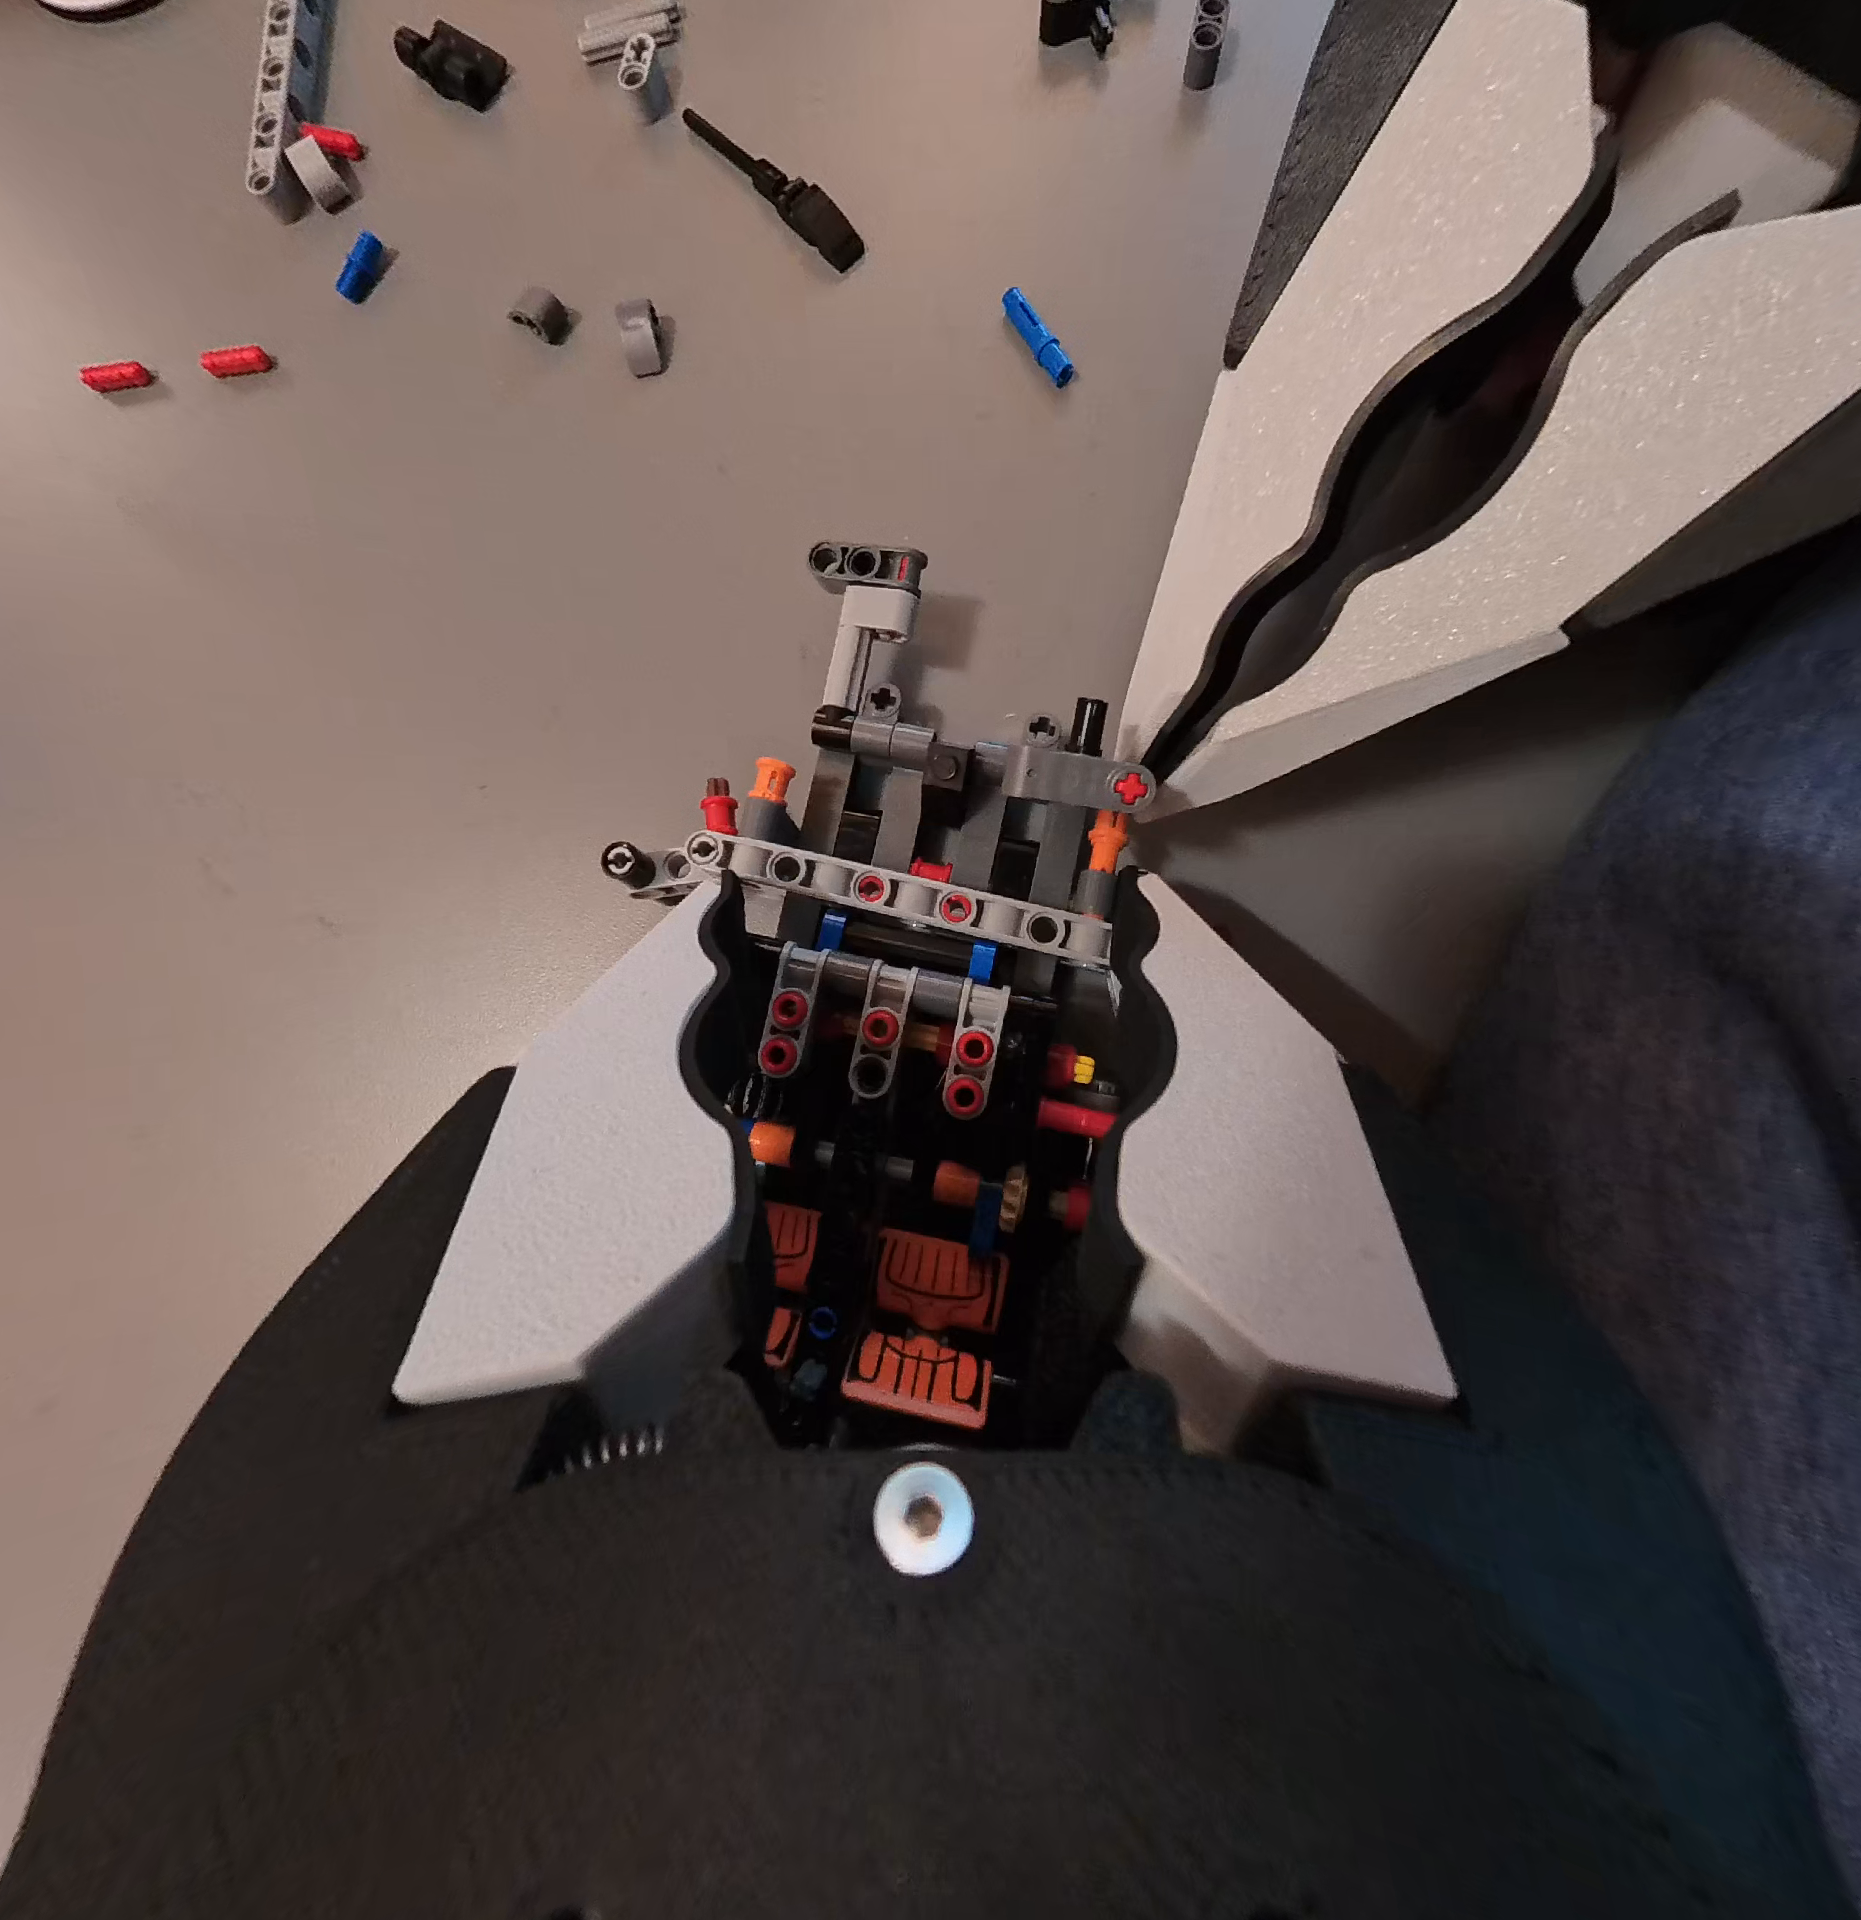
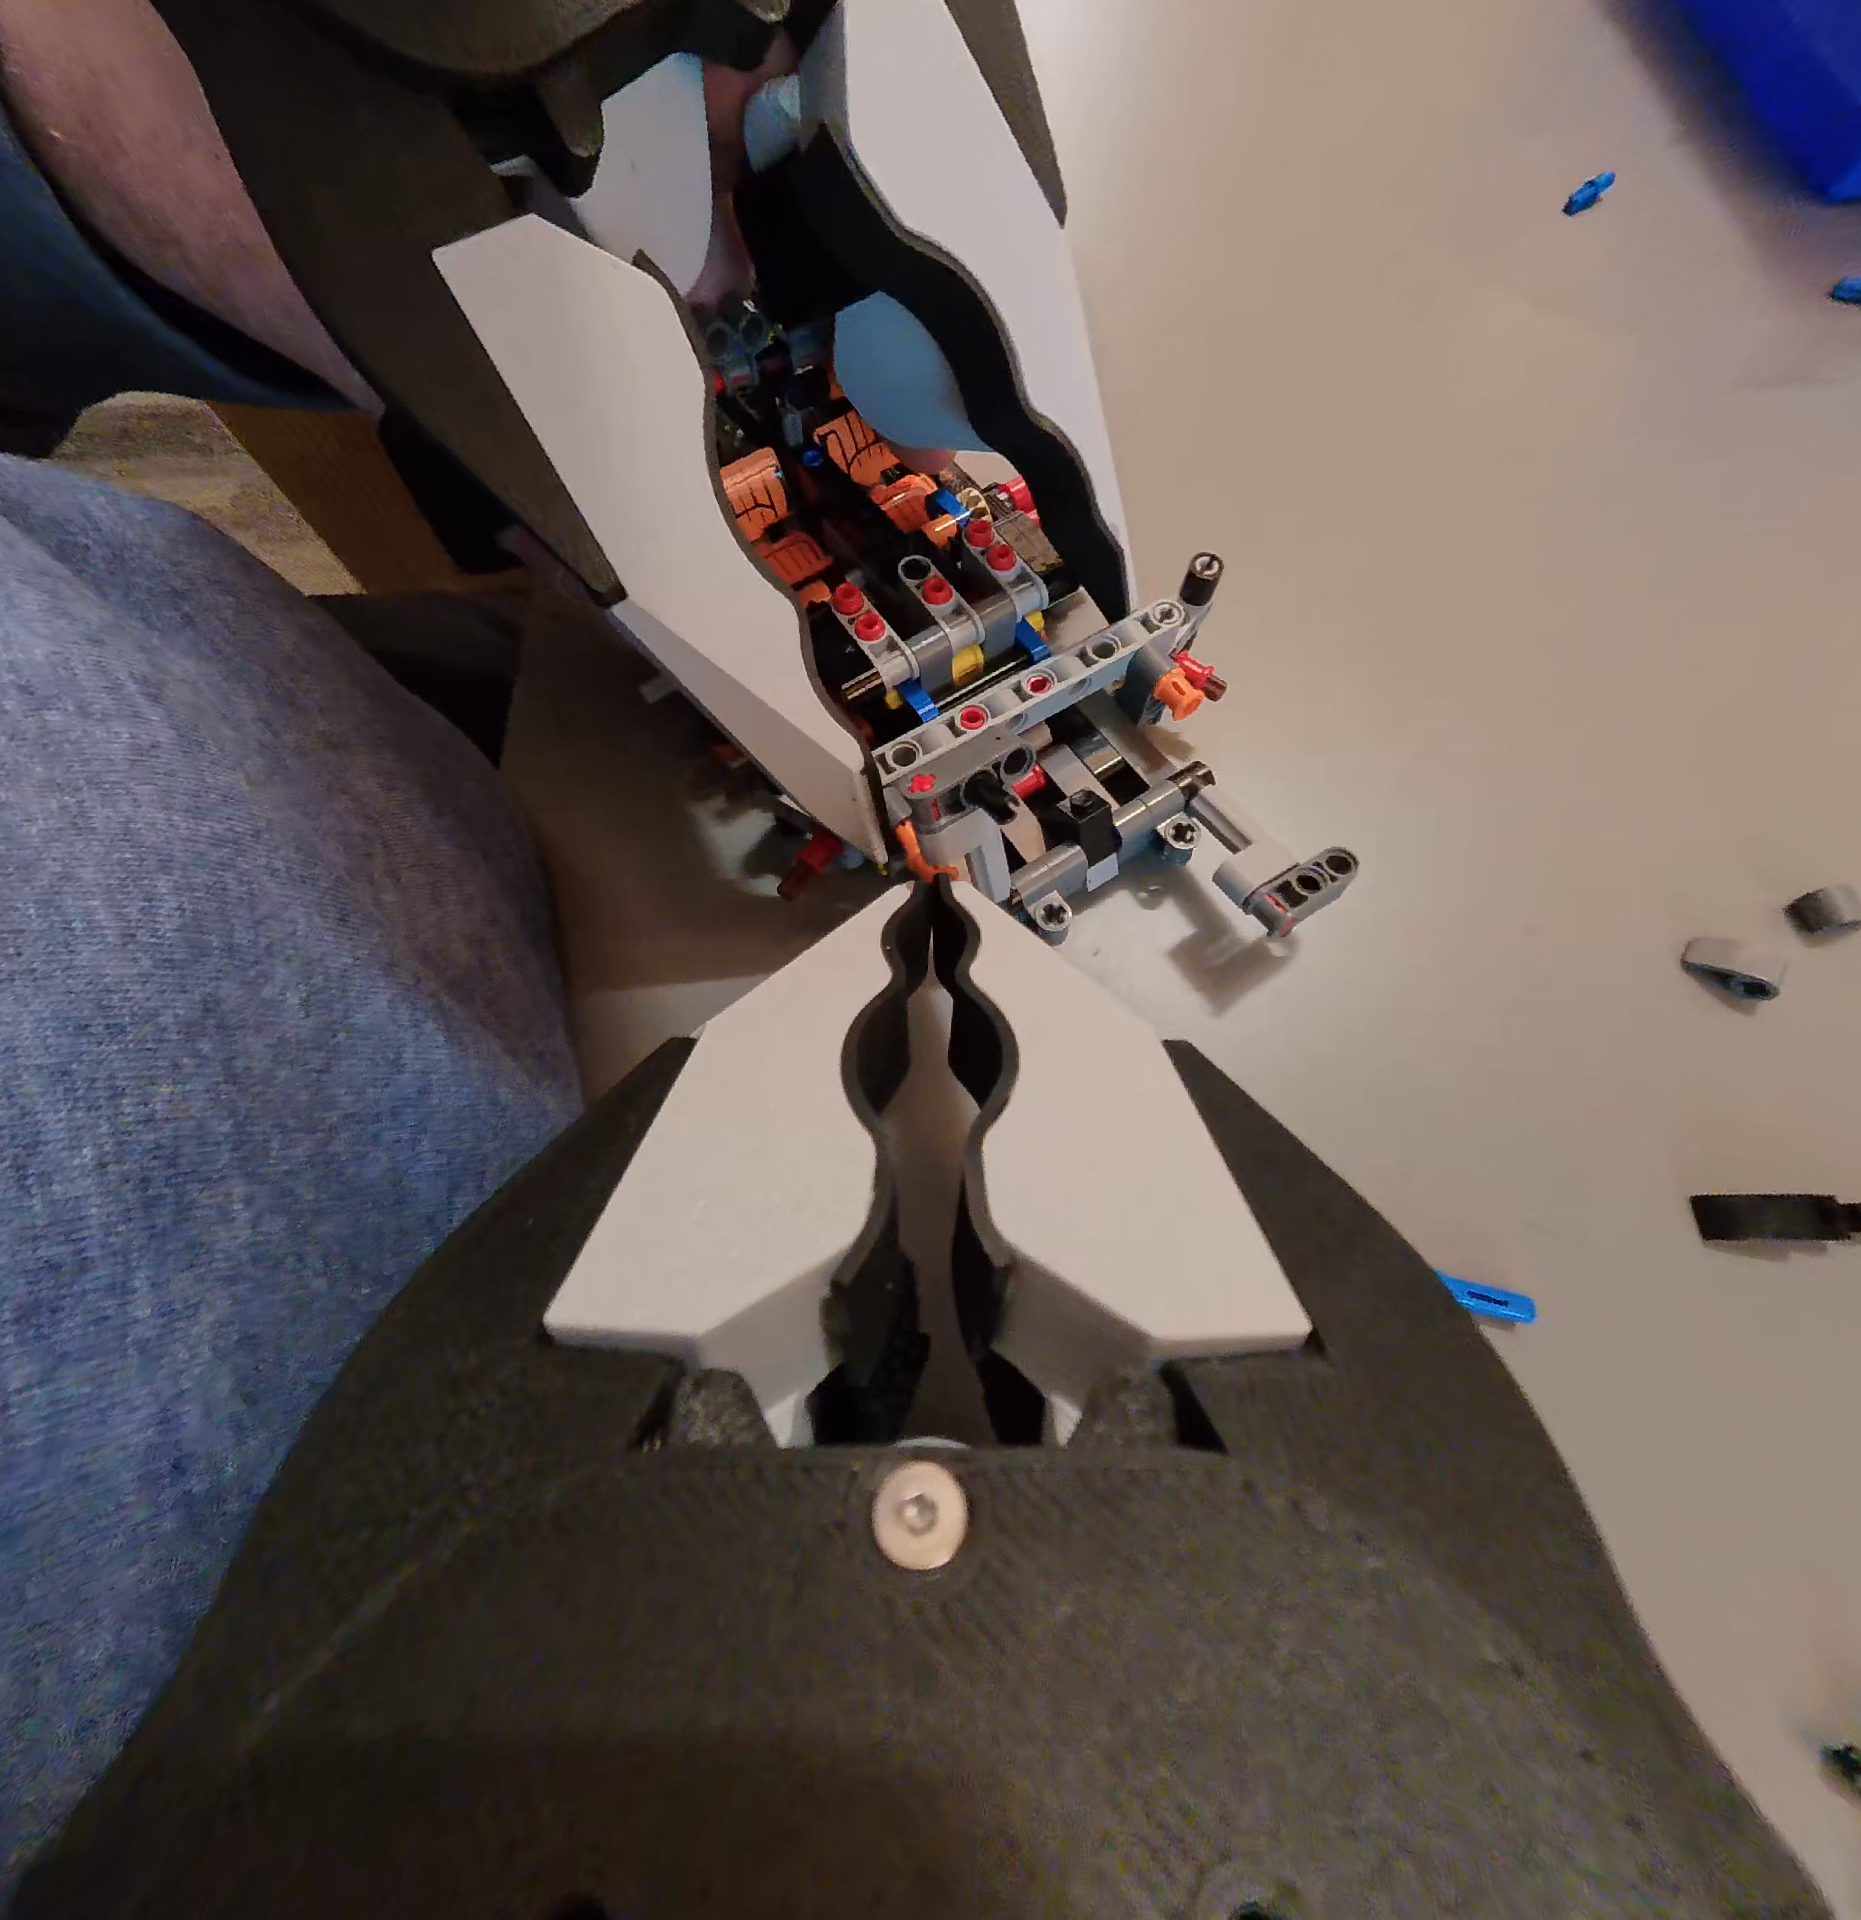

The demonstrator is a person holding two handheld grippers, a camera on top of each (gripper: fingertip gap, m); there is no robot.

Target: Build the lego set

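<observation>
Two grippers meet at one half-built toy model [image 1: 910,997], a dense frame of grey beams, red and blue pins and orange seat pieces. The left gripper [image 1: 926,894] is clamped around the model's sides, its white fingers [image 1: 593,1174] pressing on both flanks so that the front of the frame juts out past the fingertips. A long grey beam [image 1: 905,894] with red pins runs across the model just at those tips, and a thin grey post topped by a short dark link [image 1: 869,563] stands out from the far end. The model is held over the edge of the pale table [image 1: 386,623], next to a person's blue-clad leg [image 1: 1684,1143]. The right gripper [image 2: 934,883] comes in from the side with its fingers pinched together; its tips touch the model's corner by a grey piece with a red cross-shaped end [image 1: 1131,790], but whether they pinch anything there cannot be told. Loose parts lie scattered on the table beyond: two red pins [image 1: 235,361], a blue pin [image 1: 1037,337], a smaller blue piece [image 1: 361,266], small grey connectors [image 1: 640,335], a black rod-like piece [image 1: 780,192] and a long grey beam [image 1: 277,99] near the far edge.
</observation>
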